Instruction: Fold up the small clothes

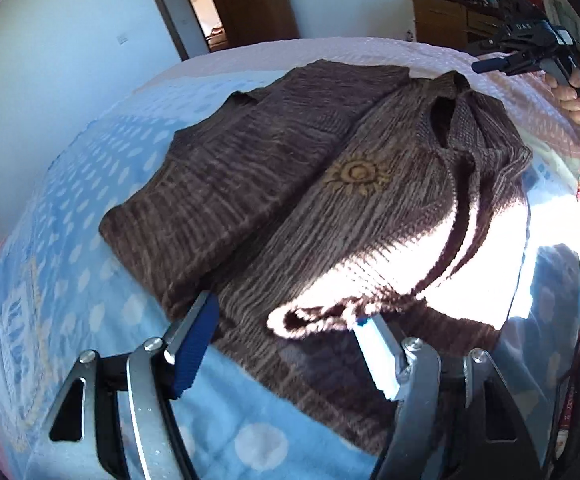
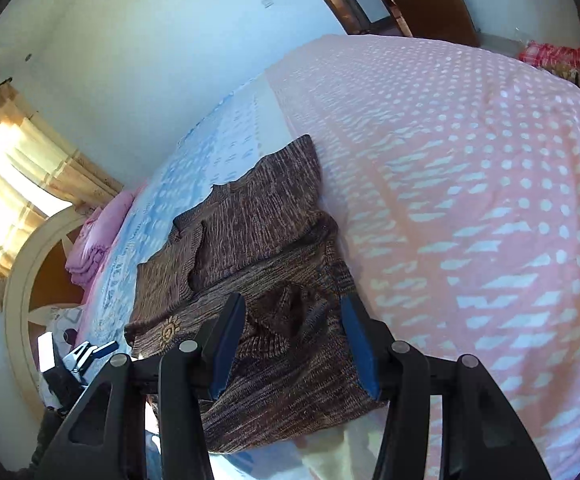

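Sweater [image 1: 290, 184] lies half-folded on the bed [image 1: 90, 280] (one side turned over); left gripper [image 1: 286, 340] and right gripper [image 2: 293, 344] hover, jaws apart, empty, probably poised for another fold.

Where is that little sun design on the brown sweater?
In the left wrist view, the sun design sits mid-picture on the brown sweater spread over the bed, left of its collar and beyond the left tool.
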### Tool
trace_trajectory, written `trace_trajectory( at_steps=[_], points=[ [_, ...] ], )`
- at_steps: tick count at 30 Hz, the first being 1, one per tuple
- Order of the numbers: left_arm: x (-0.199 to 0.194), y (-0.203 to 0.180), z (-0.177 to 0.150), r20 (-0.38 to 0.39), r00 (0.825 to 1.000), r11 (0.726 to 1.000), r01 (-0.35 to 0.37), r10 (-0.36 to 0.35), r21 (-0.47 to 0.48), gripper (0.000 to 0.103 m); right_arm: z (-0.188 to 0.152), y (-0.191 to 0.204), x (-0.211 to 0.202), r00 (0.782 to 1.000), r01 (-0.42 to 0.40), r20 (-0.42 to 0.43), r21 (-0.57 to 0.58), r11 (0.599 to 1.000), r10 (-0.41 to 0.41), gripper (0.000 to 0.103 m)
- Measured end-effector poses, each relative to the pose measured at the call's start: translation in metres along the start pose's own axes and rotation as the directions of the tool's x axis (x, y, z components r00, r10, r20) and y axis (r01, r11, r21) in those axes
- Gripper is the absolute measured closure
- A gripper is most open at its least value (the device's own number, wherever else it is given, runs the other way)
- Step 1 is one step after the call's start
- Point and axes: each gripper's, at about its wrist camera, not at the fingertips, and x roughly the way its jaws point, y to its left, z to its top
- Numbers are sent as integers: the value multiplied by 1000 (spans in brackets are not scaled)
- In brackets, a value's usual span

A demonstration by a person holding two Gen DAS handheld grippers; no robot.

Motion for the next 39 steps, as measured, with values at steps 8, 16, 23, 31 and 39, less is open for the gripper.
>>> trace_trajectory(
  at_steps=[8,16,23,31,39],
  points=[
    [26,33,-2,102,969,898,248,-226,-362,62,-3,-9,-24,999,-1,41,11,1000,1,51],
    [28,27,0,110,974,866,226,-198,-445,60,-6,5,-15,992,127,15,-196,972,-126,51],
    [29,26,0,138,971,833,239,-195,-499,41,-10,26,6,984,151,-26,-430,890,-179,51],
    [29,23,1,127,975,847,221,-182,-483,45,-19,54,46,958,200,23,-767,609,-285,51],
    [32,23,0,135,976,835,215,-170,-506,44,-10,76,98,945,84,-93,-856,510,-313,51]
  ],
)
